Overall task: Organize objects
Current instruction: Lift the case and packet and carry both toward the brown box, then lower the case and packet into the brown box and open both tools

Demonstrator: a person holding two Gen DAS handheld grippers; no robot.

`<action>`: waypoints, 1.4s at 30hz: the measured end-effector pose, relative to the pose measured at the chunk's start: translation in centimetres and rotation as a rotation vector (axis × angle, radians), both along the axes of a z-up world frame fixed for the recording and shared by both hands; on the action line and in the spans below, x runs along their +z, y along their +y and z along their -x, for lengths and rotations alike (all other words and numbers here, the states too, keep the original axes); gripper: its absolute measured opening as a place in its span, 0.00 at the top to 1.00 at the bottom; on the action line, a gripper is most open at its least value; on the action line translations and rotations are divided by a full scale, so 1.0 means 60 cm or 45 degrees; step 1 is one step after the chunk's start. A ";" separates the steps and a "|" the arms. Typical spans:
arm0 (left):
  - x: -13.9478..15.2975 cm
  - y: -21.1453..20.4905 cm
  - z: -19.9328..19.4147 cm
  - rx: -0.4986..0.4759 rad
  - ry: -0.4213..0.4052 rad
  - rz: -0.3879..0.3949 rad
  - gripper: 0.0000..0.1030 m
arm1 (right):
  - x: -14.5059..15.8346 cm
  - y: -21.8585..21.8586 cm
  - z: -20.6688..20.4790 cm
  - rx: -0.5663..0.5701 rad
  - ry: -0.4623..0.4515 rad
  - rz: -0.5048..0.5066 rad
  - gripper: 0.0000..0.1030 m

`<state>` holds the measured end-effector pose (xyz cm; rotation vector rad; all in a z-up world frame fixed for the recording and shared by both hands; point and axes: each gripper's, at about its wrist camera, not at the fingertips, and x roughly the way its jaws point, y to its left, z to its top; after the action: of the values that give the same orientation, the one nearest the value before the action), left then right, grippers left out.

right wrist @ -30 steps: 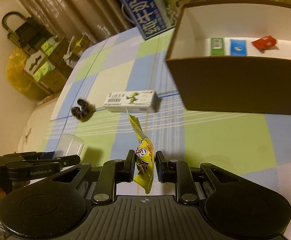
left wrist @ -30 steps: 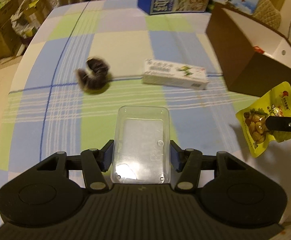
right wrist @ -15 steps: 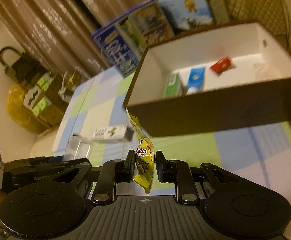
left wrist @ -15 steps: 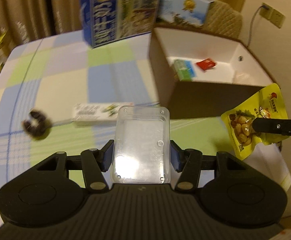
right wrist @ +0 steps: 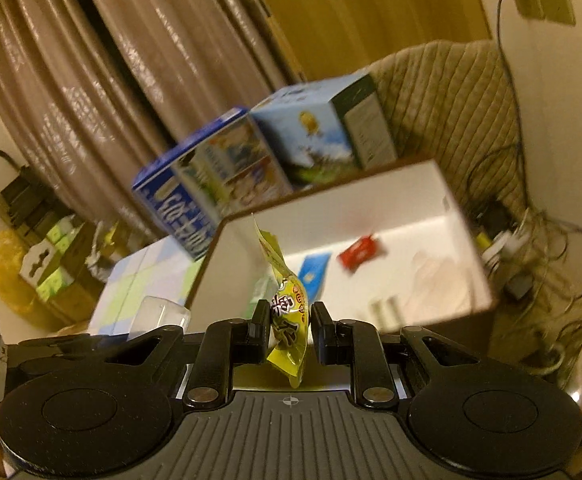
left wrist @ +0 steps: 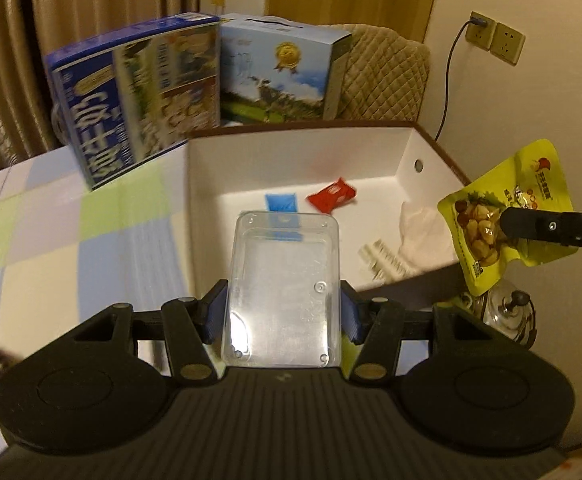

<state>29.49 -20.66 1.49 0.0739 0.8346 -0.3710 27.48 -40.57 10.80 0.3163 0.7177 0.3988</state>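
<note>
Step in hand: carry-to-box. Left hand-held gripper (left wrist: pixel 282 312) clamped on clear plastic tray (left wrist: pixel 283 288), right hand-held gripper (right wrist: pixel 289 326) clamped on yellow snack pouch (right wrist: pixel 287 316), both at near rim of brown box (left wrist: pixel 407 152). Next, judged: move fwd over white interior, lower, release w/o landing on red packet (left wrist: pixel 332 196).

Open box (left wrist: pixel 405 152) top; cartons (left wrist: pixel 139 92) behind

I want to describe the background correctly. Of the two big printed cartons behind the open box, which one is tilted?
The dark blue carton with large white characters, on the left, is tilted. The light blue carton with the gold seal beside it stands level behind the brown box.
</note>
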 end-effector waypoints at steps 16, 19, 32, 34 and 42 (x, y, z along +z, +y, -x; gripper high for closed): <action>-0.065 -0.146 -0.192 0.016 0.144 -0.073 0.50 | -0.065 -0.014 -0.185 0.030 0.041 0.173 0.82; -0.086 -0.164 -0.220 0.021 0.179 -0.090 0.50 | -0.078 -0.015 -0.215 0.035 0.056 0.199 0.82; -0.165 -0.195 -0.288 0.061 0.292 -0.142 0.50 | -0.123 -0.007 -0.294 0.066 0.078 0.360 0.82; -0.169 -0.194 -0.291 0.066 0.298 -0.133 0.50 | -0.127 -0.003 -0.300 0.070 0.073 0.388 0.82; -0.154 -0.184 -0.292 0.060 0.253 -0.115 0.34 | -0.142 0.012 -0.318 0.086 0.062 0.482 0.82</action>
<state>46.99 -31.69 -7.75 0.1026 1.0477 -0.2995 46.57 -39.83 2.31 -0.0557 0.8360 0.3116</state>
